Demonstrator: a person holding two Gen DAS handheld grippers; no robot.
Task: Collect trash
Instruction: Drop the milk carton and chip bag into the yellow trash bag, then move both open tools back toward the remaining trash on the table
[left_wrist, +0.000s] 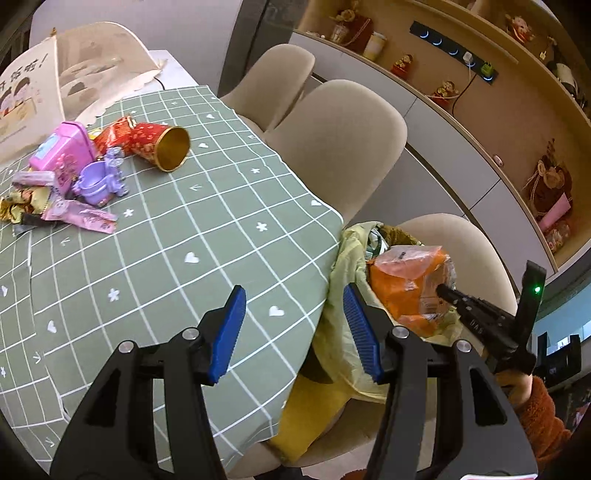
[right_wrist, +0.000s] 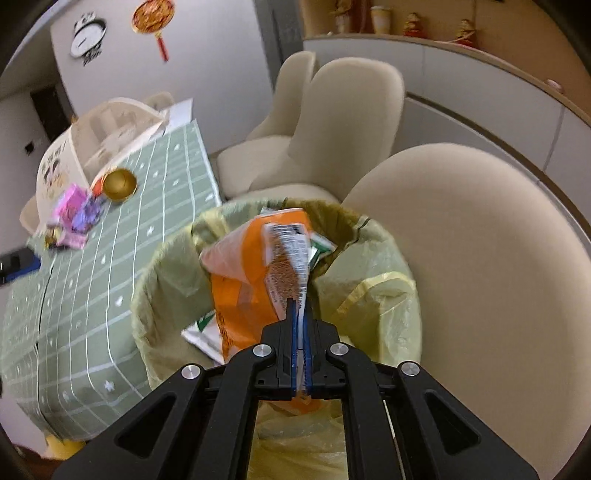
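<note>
A green checked tablecloth (left_wrist: 177, 236) is covering the table, with beige chairs (left_wrist: 332, 147) standing along its 3 o'clock edge. A bin lined with a yellow bag (right_wrist: 369, 291) is sitting on the nearest chair. Leftover trash, a red and gold paper cup (left_wrist: 162, 146) among pink and purple wrappers (left_wrist: 81, 218), is lying at the table's 10 o'clock corner. The left gripper (left_wrist: 293, 328) is hovering empty, its blue pads gaping wide over the table edge. The right gripper (right_wrist: 301, 343) is pinching an orange snack bag (right_wrist: 243, 295) between nearly closed pads, over the bin's mouth.
</note>
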